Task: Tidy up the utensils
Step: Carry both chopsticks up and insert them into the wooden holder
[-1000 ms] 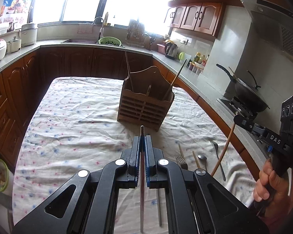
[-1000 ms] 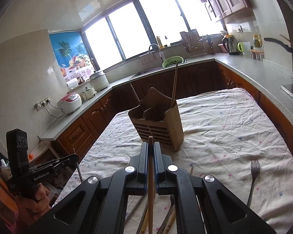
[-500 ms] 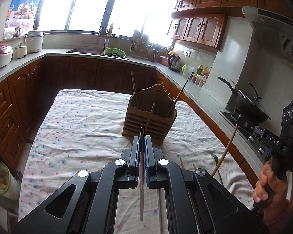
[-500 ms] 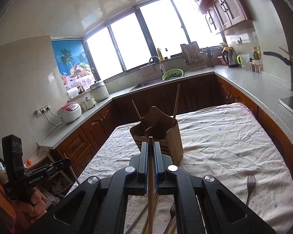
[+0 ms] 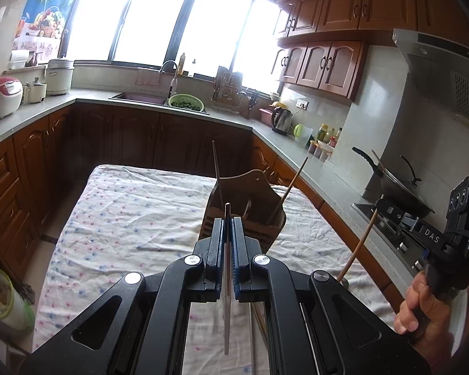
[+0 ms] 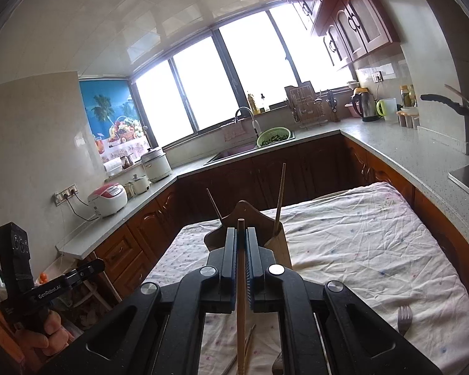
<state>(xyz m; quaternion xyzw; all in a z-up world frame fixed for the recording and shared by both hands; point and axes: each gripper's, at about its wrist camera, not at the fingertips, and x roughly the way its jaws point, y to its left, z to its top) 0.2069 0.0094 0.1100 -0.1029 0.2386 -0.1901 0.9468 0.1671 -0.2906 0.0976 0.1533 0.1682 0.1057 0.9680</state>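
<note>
Both tongs rose; left tongs (image 5: 227, 243) now hide wooden holder's (image 5: 259, 200) front.

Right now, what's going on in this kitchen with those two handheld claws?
A person is sorting utensils into a slatted wooden utensil holder on a table covered by a dotted white cloth. The left claw is shut on a thin metal chopstick; the right claw is shut on a light wooden chopstick. Both are raised, pointing toward the holder, which already has two sticks. A metal fork lies on the cloth.
</note>
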